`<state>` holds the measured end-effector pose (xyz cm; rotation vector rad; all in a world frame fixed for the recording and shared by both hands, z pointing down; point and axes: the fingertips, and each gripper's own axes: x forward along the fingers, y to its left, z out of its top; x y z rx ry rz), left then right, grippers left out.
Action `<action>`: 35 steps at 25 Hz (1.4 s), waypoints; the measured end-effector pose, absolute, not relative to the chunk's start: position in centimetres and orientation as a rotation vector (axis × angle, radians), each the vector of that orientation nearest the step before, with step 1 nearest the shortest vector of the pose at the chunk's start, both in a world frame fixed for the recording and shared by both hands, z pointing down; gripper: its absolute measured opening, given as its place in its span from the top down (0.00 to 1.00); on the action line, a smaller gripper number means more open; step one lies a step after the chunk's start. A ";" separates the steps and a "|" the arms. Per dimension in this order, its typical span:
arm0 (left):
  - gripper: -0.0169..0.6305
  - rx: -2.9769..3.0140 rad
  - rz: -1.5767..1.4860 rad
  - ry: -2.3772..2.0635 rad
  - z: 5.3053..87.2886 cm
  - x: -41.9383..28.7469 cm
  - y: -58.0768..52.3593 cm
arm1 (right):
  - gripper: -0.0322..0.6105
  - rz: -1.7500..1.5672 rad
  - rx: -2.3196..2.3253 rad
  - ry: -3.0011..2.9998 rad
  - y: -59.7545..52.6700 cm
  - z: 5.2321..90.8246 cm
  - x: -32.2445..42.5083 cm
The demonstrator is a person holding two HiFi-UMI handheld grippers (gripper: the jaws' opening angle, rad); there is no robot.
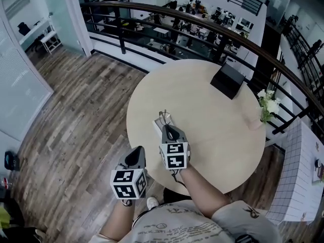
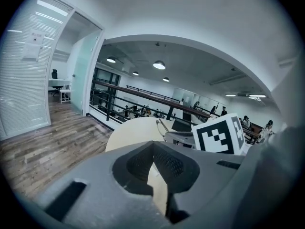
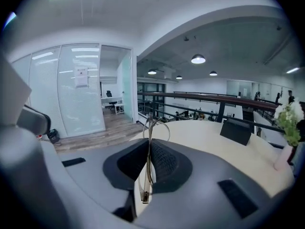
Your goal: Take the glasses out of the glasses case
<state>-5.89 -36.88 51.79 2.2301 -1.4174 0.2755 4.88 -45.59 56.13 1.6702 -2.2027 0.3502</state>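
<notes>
Round pale table (image 1: pixel 217 130), wood floor (image 1: pixel 76 110), dark railing (image 1: pixel 152 10) beyond. My right gripper (image 3: pixel 148 149) pinches the glasses (image 1: pixel 165 117) over the tabletop. Left gripper (image 2: pixel 153 149) closed, empty, near the table's edge.

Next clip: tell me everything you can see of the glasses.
The glasses have a thin, metal-looking wire frame with rounded clear lenses. They look folded and stand edge-on, clamped between the jaws of the right gripper, one side arm running down between the pads, a lens rim poking past the tips. They are over the round pale table; only the gripper is seen touching them.
</notes>
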 end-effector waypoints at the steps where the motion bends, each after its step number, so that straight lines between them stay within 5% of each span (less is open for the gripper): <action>1: 0.95 2.246 0.268 -1.414 51.2 -5.7 -36.7 | 0.91 0.332 1.688 -2.223 -44.9 54.9 4.9; 12: 0.95 2.395 0.224 -1.335 48.0 -4.1 -34.3 | 0.91 0.183 1.916 -2.365 -36.4 44.6 7.4; 35: 0.95 2.489 0.223 -1.222 47.8 -2.0 -30.1 | 0.91 0.257 1.995 -2.361 -30.3 45.3 9.1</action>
